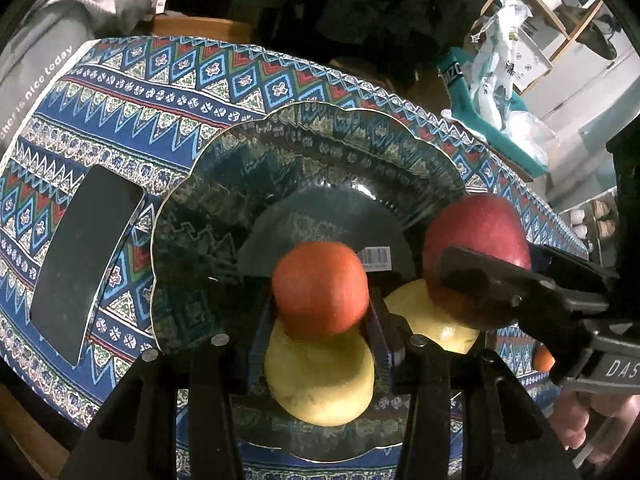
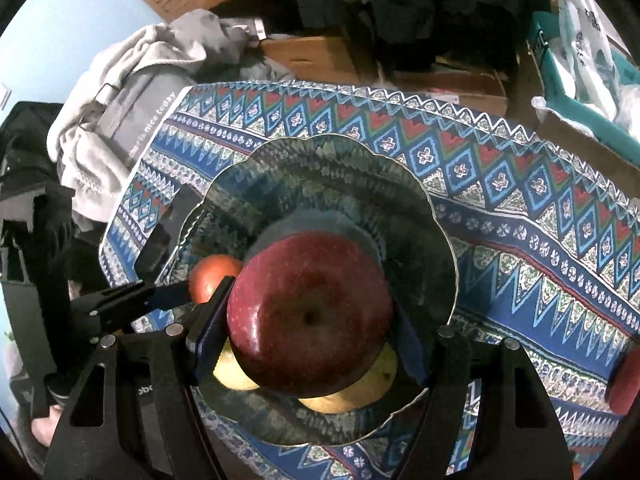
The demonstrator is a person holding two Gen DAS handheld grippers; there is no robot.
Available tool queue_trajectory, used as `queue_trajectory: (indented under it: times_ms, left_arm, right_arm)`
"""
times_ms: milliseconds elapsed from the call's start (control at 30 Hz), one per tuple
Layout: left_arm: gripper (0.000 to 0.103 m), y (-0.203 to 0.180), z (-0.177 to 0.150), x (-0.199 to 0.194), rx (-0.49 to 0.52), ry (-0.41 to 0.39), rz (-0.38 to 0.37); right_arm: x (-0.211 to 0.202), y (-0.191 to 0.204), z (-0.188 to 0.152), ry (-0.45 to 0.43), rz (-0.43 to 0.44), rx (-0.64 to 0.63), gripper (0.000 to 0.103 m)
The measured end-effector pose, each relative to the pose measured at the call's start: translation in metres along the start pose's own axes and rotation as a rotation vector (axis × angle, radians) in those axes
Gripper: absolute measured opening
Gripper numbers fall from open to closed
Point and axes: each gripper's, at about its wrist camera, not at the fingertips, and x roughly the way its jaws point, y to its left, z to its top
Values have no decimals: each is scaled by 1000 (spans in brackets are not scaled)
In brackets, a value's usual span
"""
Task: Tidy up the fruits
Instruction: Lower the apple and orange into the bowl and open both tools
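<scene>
A scalloped glass plate [image 1: 224,168] lies on the patterned tablecloth; it also shows in the right wrist view [image 2: 420,224]. My left gripper [image 1: 320,316] is shut on an orange-red fruit [image 1: 320,288], held just above a yellow fruit [image 1: 320,384] on the plate. My right gripper [image 2: 310,332] is shut on a large dark red apple [image 2: 310,312], held over the plate above two yellow fruits [image 2: 356,392]. In the left wrist view the red apple [image 1: 476,236] and right gripper sit at the right, over a second yellow fruit [image 1: 420,316].
A black phone [image 1: 84,260] lies left of the plate. Grey clothes [image 2: 132,92] are piled beyond the table's left end. A teal crate with plastic bags [image 1: 504,92] stands at the far right. Another red fruit [image 2: 626,384] lies on the cloth to the right.
</scene>
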Motion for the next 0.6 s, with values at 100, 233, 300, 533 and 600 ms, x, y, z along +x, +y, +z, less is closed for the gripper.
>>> queue_trajectory:
  times_ms: [100,233,300,533,600]
  left_arm:
    - [51,-1,0,0,-5,7,-4]
    - [55,-2,-2,4,-1,25,4]
    - [55,-1,-3,5,-2,31,6]
    - [55,-3,-4,4,1,31,0]
    - [55,-4,-4,3,2,28,2]
  right_arm:
    - [1,-2,1,-1,8,18,74]
    - [3,-2,-1,4,10,23,74]
    - [4,-2,-3,10,10,19,74]
    - [8,-1,-9,30,8,10,74]
    - [7,-2,-10,29,3,10,74]
